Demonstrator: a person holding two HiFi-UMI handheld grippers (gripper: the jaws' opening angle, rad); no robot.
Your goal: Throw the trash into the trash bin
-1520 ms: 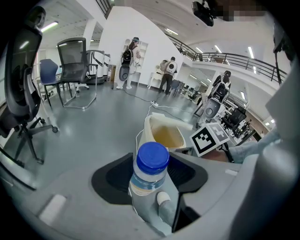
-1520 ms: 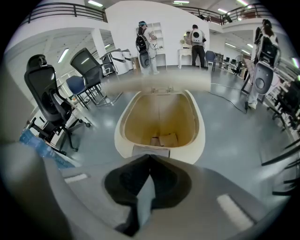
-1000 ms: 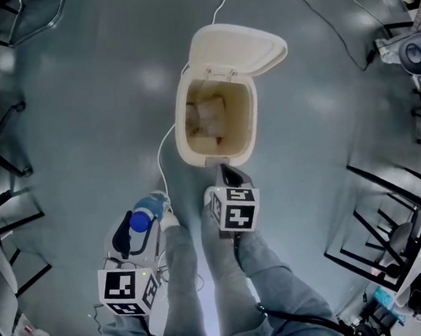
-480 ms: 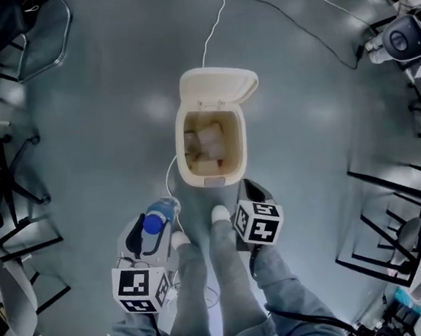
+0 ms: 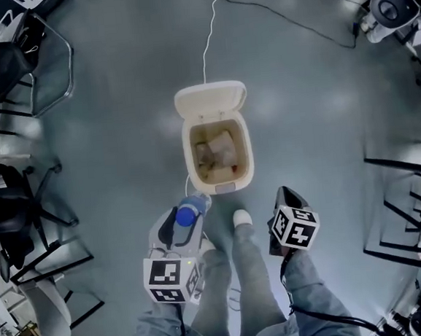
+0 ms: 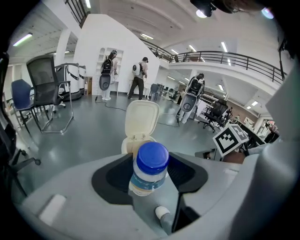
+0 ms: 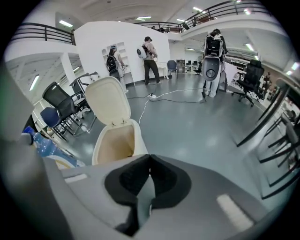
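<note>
The cream trash bin (image 5: 247, 157) stands on the grey floor with its lid (image 5: 210, 100) tipped back, paper scraps inside. My left gripper (image 5: 190, 211) is shut on a clear plastic bottle with a blue cap (image 5: 185, 216), held just short of the bin's near left corner. In the left gripper view the bottle (image 6: 150, 165) sits upright between the black pads, the bin (image 6: 139, 123) behind it. My right gripper (image 5: 285, 193) hangs right of the bin's front, empty, its pads meeting (image 7: 149, 158). The right gripper view has the bin (image 7: 115, 136) ahead on the left.
A white cable (image 5: 209, 32) runs from the bin to the far floor. Office chairs (image 5: 12, 78) crowd the left, black metal frames (image 5: 411, 204) the right. The person's shoe (image 5: 241, 218) is just before the bin. People (image 7: 151, 60) stand far off.
Both grippers have risen and shifted right in the head view, the bottle still held. The right gripper has left the bin's front edge. The bin looks smaller and farther.
</note>
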